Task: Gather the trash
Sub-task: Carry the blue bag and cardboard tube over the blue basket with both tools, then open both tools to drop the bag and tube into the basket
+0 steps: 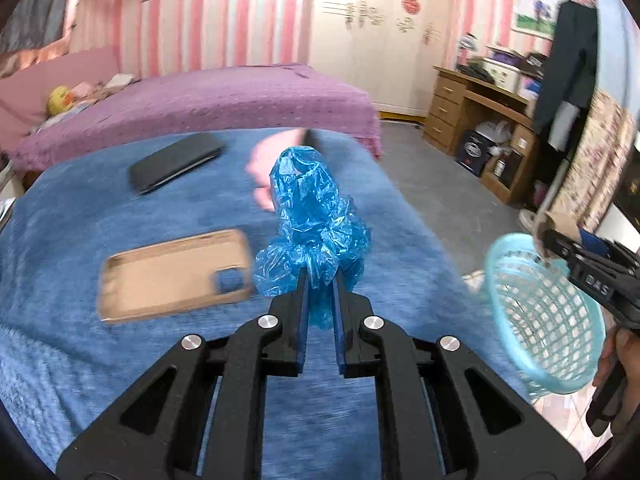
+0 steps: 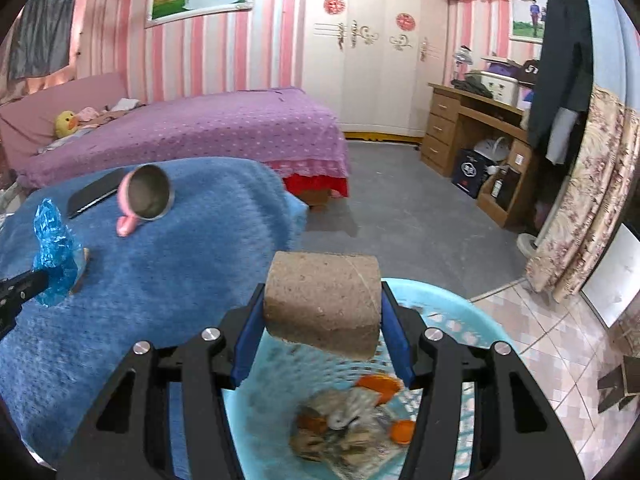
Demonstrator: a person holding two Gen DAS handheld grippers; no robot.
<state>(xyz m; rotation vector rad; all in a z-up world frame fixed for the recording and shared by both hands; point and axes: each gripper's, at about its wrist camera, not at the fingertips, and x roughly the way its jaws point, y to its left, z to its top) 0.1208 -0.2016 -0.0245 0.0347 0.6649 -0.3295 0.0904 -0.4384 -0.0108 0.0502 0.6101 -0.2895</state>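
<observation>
Two grippers were at work, each closed on a piece of trash. The left gripper (image 1: 320,280) had its fingers pinched nearly together on a crumpled blue plastic bag (image 1: 312,216), which stood up above the blue blanket (image 1: 80,240); the right gripper (image 2: 322,320) held its fingers wider, clamped on either end of a brown cardboard roll (image 2: 322,304) above the light blue basket (image 2: 460,312). Only the right wrist view looked down into that basket, where orange scraps (image 2: 378,386) and a crumpled wrapper (image 2: 344,432) lay at the bottom — the left wrist view showed the basket (image 1: 548,320) from the side, off the blanket's edge, with the right gripper (image 1: 552,240) at its rim. Only the left wrist view showed the tan phone case (image 1: 172,276) lying flat just left of the bag, well apart from a black phone (image 1: 176,168) farther back. The pink mug (image 2: 146,196), tipped on its side on the blanket, was sharp in the right wrist view, but mostly hidden behind the bag in the left one. Beyond the blanket stood a purple bed (image 2: 200,132).
</observation>
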